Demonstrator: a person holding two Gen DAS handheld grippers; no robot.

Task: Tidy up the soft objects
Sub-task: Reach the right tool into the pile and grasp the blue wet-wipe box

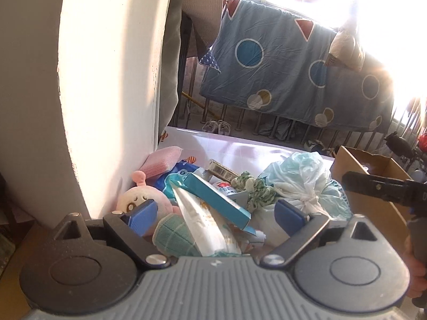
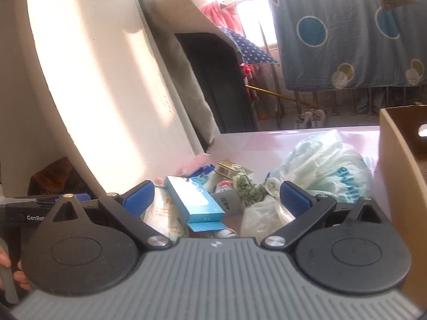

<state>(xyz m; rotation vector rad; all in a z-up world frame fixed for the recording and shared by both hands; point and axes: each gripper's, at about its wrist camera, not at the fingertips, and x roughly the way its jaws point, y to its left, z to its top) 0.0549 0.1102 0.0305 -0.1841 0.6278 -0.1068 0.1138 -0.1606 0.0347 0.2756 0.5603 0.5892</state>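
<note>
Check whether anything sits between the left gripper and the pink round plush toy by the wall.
Nothing visible blocks it. The left gripper is open and empty, and the pink plush toy lies just beyond its left finger. The green knitted item and white packet lie beside it.

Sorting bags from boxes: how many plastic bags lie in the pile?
2: a big pale-blue plastic bag beside the cardboard box; a smaller white bag in front. Others may be buried.

Both wrist views look forward and slightly down, close over one shared clutter pile [image 1: 213, 192] — from neighbouring sides.
</note>
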